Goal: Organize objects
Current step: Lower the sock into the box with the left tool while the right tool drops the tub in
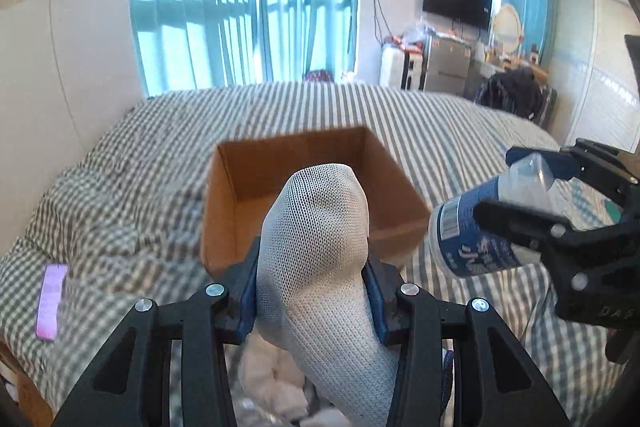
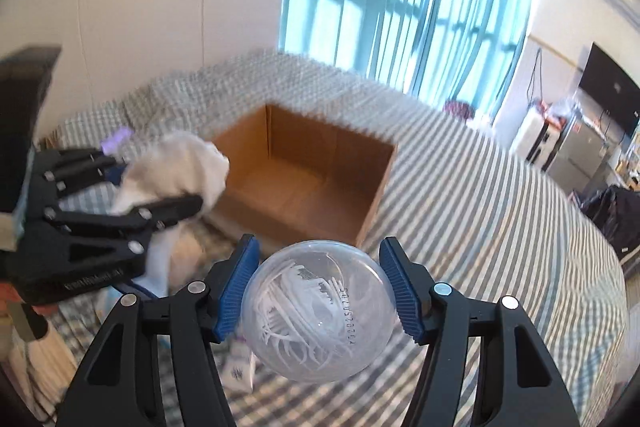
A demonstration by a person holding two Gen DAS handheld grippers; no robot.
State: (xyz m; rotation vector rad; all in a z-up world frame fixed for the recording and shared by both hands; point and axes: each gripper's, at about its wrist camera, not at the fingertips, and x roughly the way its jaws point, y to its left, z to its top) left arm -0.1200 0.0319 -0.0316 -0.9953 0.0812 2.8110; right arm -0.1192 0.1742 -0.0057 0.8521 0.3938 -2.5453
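An open cardboard box [image 1: 304, 163] sits on the striped bed; it also shows in the right wrist view [image 2: 304, 167]. My left gripper [image 1: 312, 291] is shut on a white mesh sock [image 1: 320, 247] and holds it just in front of the box; the sock also shows in the right wrist view [image 2: 176, 171]. My right gripper [image 2: 320, 287] is shut on a clear plastic jar [image 2: 316, 311] of white picks with a blue label [image 1: 476, 231], held right of the box.
The bed [image 1: 440, 131] has a striped cover and a checked quilt [image 1: 100, 211] with a purple tag [image 1: 51, 301]. White items lie below my left gripper [image 1: 272, 375]. Blue curtains, a TV and furniture stand at the back right.
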